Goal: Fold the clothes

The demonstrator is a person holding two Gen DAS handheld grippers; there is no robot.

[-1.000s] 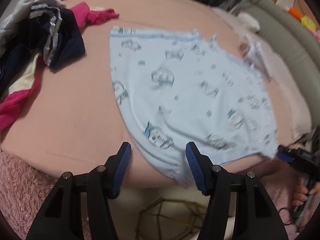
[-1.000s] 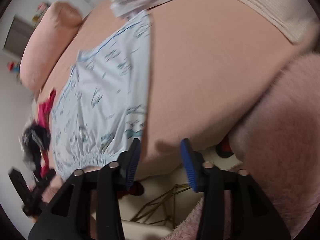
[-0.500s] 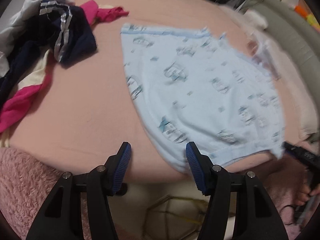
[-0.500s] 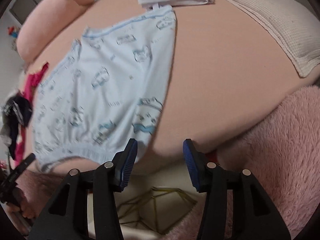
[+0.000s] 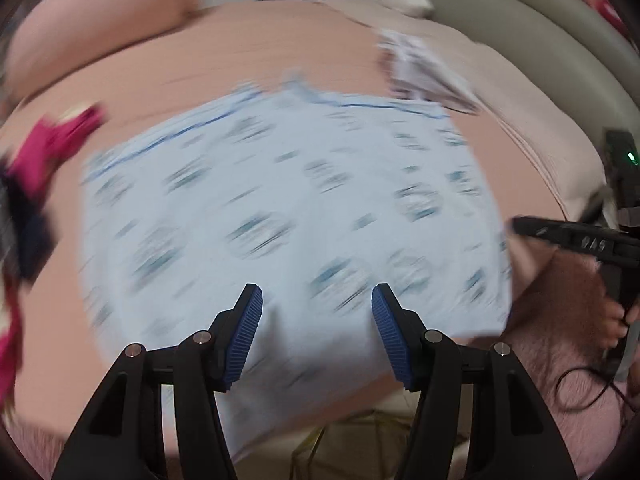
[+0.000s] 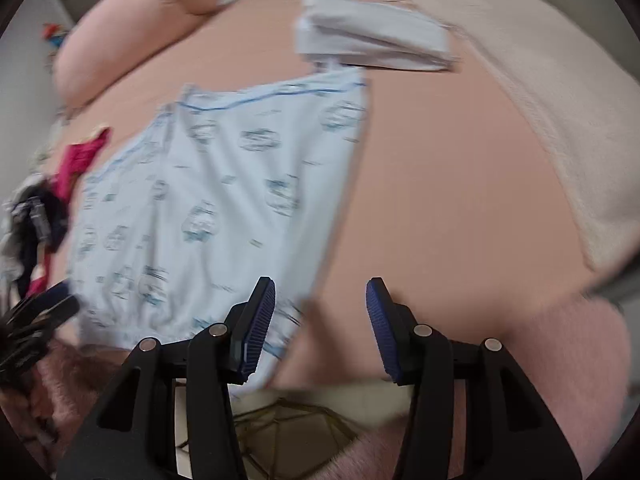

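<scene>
blue printed shorts (image 5: 288, 208), pink bed (image 6: 448, 184), print unreadable

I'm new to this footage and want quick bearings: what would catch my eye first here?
The pale blue printed garment spread flat across the middle of the pink bed, its near hem at the bed's edge. Both grippers, the left gripper and right gripper, hover open over that hem. A folded white piece lies beyond the garment's far corner, and a dark and magenta clothes pile lies to its left.

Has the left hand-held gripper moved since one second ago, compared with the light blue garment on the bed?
Yes. The left hand-held gripper has shifted rightward along the garment: earlier its fingers framed the garment's lower left edge, now the garment's middle.
</scene>
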